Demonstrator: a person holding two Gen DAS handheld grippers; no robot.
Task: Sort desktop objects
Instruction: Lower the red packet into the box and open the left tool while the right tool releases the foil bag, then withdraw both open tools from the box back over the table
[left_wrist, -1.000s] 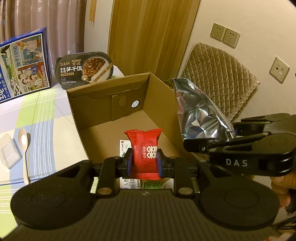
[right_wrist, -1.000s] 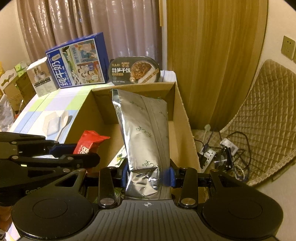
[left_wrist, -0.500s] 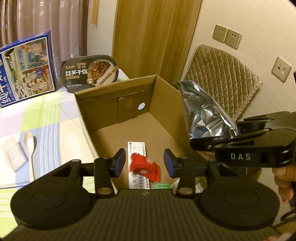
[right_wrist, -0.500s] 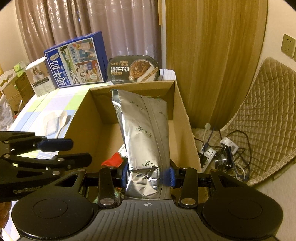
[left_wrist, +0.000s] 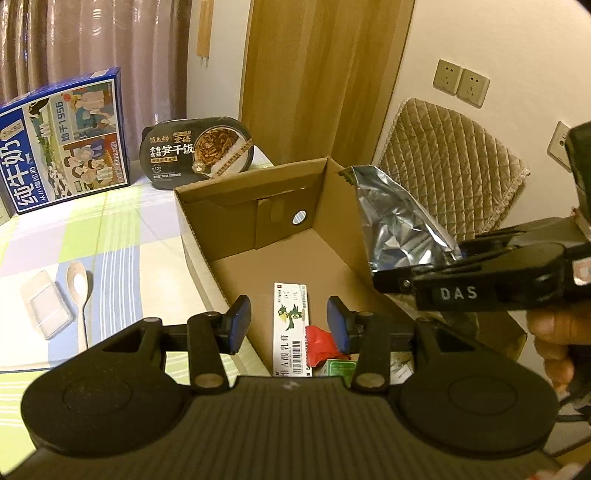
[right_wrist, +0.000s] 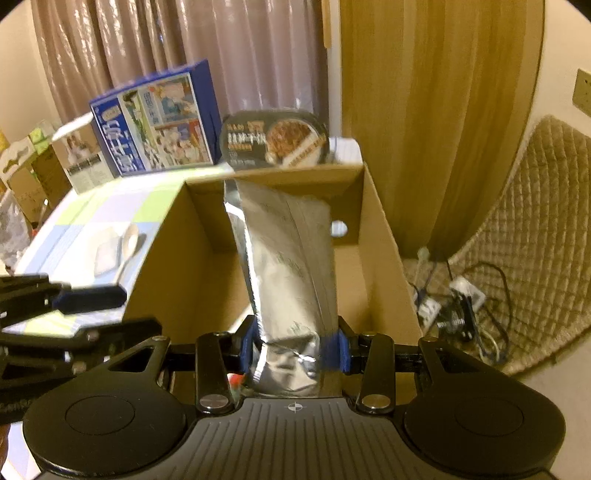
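Right now my left gripper (left_wrist: 288, 325) hangs over the near end of the cardboard box (left_wrist: 236, 206), its blue pads spread apart with nothing pinched between them. Below that gap, on the box floor, lies a white medicine carton (left_wrist: 291, 328) with a green picture, and touching its right edge sits the red snack packet (left_wrist: 322, 341), crumpled, with a green item just beside it at the box's near wall. My right gripper (right_wrist: 295, 350) pinches the lower end of a silver foil bag (right_wrist: 288, 266); the bag stands up from the pads and leans over the right side of the box, its top reaching toward the far wall. Left of the box, on the checked tablecloth (left_wrist: 122, 229), a pale spoon (left_wrist: 79, 291) lies beside a clear plastic lid (left_wrist: 46, 304). Behind the box's far wall a black instant rice bowl (left_wrist: 199, 151) stands propped, and farther left of it a blue milk carton (left_wrist: 62, 140) rests before the curtain.
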